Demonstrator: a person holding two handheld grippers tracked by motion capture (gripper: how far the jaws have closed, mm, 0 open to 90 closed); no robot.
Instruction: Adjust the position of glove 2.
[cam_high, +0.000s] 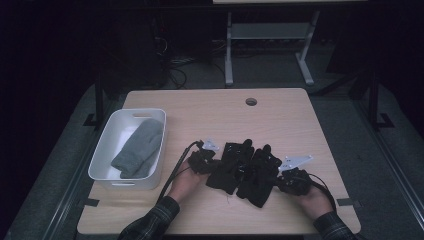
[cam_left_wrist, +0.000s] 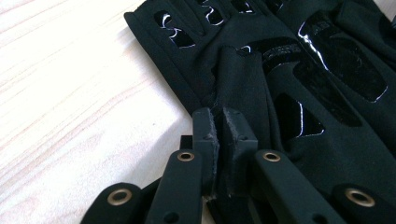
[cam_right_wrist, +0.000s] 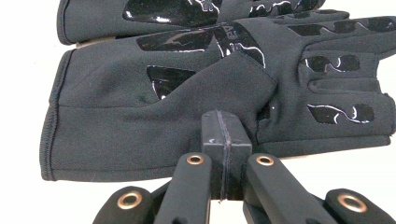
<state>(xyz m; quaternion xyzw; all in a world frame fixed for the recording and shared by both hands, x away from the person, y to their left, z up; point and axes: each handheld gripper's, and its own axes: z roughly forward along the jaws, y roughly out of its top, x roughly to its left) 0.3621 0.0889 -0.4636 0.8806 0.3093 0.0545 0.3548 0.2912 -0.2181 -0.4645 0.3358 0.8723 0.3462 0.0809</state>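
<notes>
High view: 2 black fabric gloves with glossy grip patches (cam_high: 245, 170) lie side by side at near centre of pale wooden table (cam_high: 280, 115). Left gripper (cam_left_wrist: 219, 122) nips fold of left glove fabric, jaws narrow. Right gripper (cam_right_wrist: 225, 128) nips fold of right glove at thumb base, jaws closed on cloth. Judgement: light, limp, sagging; patches tacky, knit slippery; grip cuff or hem. White plastic bin (cam_high: 102, 160), far left, holds grey knit mitten (cam_high: 139, 148).

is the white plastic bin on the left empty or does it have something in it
Not empty. The white plastic bin at the table's left holds a grey knitted glove or mitten, lying flat along its length in the high view.
</notes>
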